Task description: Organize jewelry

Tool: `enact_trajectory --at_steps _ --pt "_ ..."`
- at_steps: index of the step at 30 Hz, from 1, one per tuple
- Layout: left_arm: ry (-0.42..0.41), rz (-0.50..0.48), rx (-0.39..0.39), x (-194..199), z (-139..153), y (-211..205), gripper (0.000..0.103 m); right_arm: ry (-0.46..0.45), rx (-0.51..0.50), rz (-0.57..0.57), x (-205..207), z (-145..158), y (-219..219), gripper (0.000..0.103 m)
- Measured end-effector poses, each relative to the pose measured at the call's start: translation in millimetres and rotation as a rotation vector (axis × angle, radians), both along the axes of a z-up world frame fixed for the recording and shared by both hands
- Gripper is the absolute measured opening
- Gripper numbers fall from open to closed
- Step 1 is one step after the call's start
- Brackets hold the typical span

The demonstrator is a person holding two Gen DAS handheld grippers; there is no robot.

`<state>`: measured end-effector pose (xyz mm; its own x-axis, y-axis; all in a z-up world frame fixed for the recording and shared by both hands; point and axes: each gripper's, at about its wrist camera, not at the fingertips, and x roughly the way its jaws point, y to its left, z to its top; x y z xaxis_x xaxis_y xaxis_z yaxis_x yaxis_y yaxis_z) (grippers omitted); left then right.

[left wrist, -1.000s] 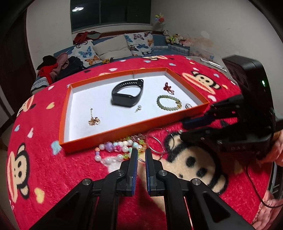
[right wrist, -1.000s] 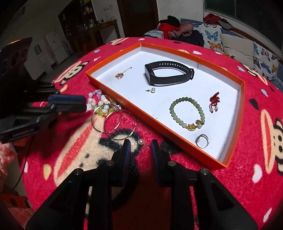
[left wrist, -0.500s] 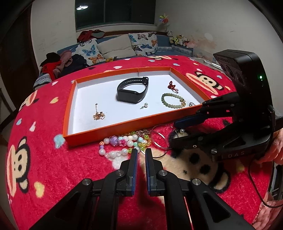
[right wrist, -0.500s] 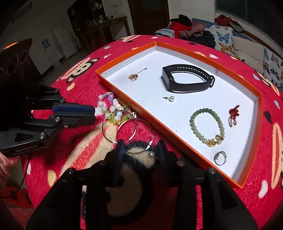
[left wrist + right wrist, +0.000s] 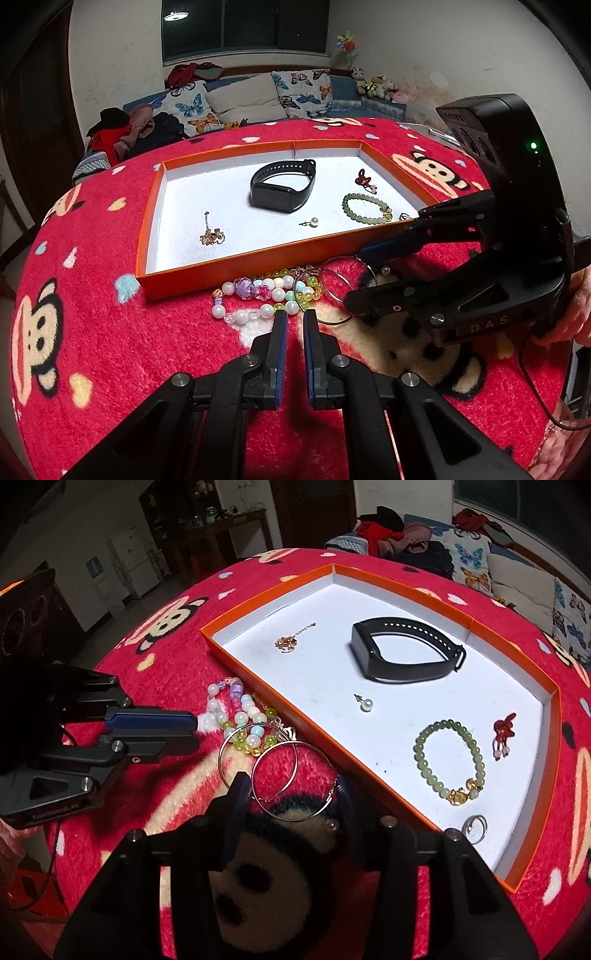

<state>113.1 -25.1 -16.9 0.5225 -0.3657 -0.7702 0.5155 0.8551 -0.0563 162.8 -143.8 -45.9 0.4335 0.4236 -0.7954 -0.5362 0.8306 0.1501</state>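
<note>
An orange tray with a white floor holds a black wristband, a green bead bracelet, a pearl stud, a gold pendant, a red tassel charm and a ring. A pastel bead bracelet and thin hoop earrings lie on the cloth just outside the tray. My right gripper is open, one finger on each side of a hoop. My left gripper is nearly shut and empty, beside the beads.
The table is covered by a red monkey-print plush cloth. A sofa with butterfly cushions and a pile of clothes stand behind it. A cable trails from the right gripper.
My right gripper has moved forward and opened wider, so its fingers now straddle a hoop earring. My left gripper has drawn back a little from the tray.
</note>
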Motion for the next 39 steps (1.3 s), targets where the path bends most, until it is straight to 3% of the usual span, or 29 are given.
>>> enact_trajectory --at_steps 6,11,23,25,26,27,28,33,39 --pt "-0.002 0.011 -0.008 0.2 -1.1 4.8 0.010 0.018 0.029 -0.036 -1.6 -1.6 -5.0 0.053" --pt "-0.009 0.015 -0.013 -0.7 -1.7 6.4 0.010 -0.005 -0.016 -0.043 -2.1 -2.7 5.0 0.056" --pt "-0.010 -0.006 -0.027 -4.4 -1.7 3.1 0.010 -0.038 -0.070 -0.052 -8.8 -1.0 7.9 0.052" --pt "-0.006 -0.012 -0.021 -3.9 -3.1 -0.3 0.017 -0.037 -0.067 -0.054 -9.6 -0.6 7.5 0.052" --pt "-0.007 -0.011 -0.018 -3.5 -3.9 -1.8 0.036 -0.037 -0.062 -0.053 -10.7 0.1 6.1 0.052" --pt "-0.014 -0.007 -0.018 -3.6 -3.9 -3.4 0.061 -0.035 -0.056 -0.053 -11.8 0.5 5.2 0.052" --pt "-0.023 -0.005 -0.022 -4.7 -3.2 -4.0 0.069 -0.032 -0.048 -0.054 -13.2 1.4 3.1 0.052" --pt "-0.026 -0.031 -0.047 -3.4 -2.4 -11.0 0.071 -0.024 -0.014 -0.061 -19.3 6.9 -7.5 0.052" --pt "-0.025 -0.062 -0.023 -1.4 -8.8 -22.3 0.068 -0.049 -0.007 -0.083 -27.6 17.1 -24.4 0.052"
